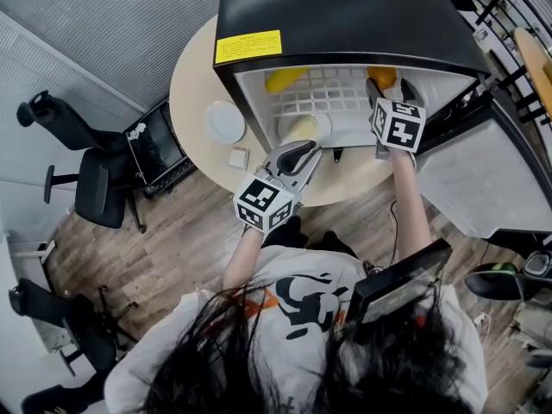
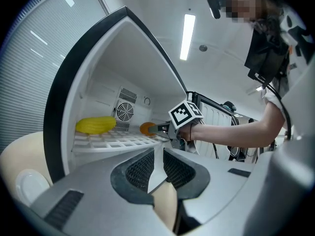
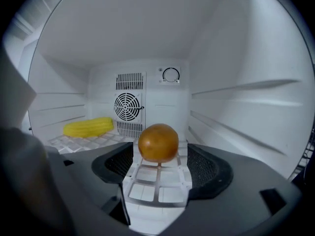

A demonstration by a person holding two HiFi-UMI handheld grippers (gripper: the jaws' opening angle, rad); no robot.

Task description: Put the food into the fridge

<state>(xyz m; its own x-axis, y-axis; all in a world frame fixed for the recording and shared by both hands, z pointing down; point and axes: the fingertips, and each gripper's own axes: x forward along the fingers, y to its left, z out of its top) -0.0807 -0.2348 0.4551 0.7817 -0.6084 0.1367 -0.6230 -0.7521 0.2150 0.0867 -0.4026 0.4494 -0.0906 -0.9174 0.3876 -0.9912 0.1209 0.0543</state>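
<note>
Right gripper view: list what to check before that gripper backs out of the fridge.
1. Right gripper open: ok, jaws apart and off the orange fruit.
2. Fruit set down: ok, it sits on the white shelf.
3. Corn out of the way: ok, it lies at the shelf's left, apart from the fruit.
4. Fridge door open for the retreat: ok, swung wide.
5. Left gripper clear: ok, shut, empty, outside the fridge.
</note>
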